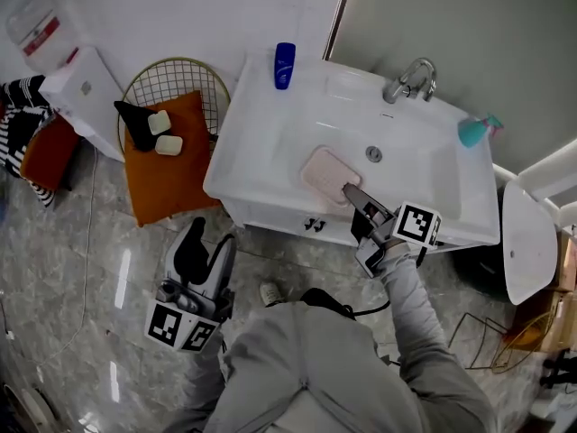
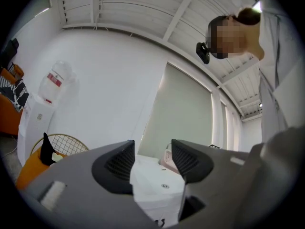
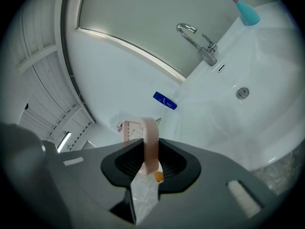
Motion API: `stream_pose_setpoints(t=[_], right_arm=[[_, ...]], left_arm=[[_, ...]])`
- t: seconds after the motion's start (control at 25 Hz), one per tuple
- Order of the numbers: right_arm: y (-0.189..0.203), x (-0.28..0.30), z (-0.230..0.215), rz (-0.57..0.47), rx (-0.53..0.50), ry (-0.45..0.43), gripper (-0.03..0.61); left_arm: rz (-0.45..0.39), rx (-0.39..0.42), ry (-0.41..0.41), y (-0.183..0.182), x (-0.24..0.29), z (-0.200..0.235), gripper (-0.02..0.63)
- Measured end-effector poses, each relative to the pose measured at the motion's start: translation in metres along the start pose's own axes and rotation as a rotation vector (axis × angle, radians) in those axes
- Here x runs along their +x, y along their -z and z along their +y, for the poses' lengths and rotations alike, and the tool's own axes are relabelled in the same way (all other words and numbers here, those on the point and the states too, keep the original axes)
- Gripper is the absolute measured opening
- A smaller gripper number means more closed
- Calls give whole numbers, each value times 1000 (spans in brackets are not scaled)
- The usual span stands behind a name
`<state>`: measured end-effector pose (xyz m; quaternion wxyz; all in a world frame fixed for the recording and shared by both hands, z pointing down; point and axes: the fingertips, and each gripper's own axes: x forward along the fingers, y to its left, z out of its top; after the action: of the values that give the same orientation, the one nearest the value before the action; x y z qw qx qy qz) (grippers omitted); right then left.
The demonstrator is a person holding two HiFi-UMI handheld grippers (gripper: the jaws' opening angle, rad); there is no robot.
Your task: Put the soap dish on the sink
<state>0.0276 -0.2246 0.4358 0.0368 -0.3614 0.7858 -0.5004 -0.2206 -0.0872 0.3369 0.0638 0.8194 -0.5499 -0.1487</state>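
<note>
Reaching forward from a grey sleeve (image 1: 424, 314), the right hand-held gripper (image 1: 352, 195) points over the front rim of the sink (image 1: 270, 142). Its jaws are clenched on one edge of the pink soap dish (image 1: 326, 171). In the right gripper view the dish's rim stands edgewise between the ribbed pads (image 3: 167, 163).

The soap dish lies over the near left part of the basin, short of the drain (image 1: 374, 154). Whether it touches the porcelain cannot be told.

The left hand-held gripper (image 1: 206, 246) is held low over the floor (image 1: 81, 269), at the person's left, aimed at the sink cabinet. Its jaws stand apart with nothing between them, as the left gripper view confirms.

Writing: the blue bottle (image 1: 285, 65) on the sink's back corner carries white print, too small to read. The red label on the water jug (image 1: 41, 27) is also illegible.
</note>
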Motion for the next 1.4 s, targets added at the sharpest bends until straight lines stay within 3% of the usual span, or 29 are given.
stream_pose_setpoints(t=[0.16, 0.56, 1.04, 1.4], right_arm=[[-10, 35, 15, 7, -2, -81, 81], [-33, 94, 2, 48, 6, -78, 81], [-65, 161, -56, 141, 50, -26, 81], [-63, 208, -97, 244, 99, 26, 81]], left_arm=[[0, -13, 3, -1, 13, 18, 261], [-6, -3, -31, 1, 46, 50, 261], [-6, 20, -106, 5, 98, 72, 261], [2, 29, -172, 8, 114, 90, 261]])
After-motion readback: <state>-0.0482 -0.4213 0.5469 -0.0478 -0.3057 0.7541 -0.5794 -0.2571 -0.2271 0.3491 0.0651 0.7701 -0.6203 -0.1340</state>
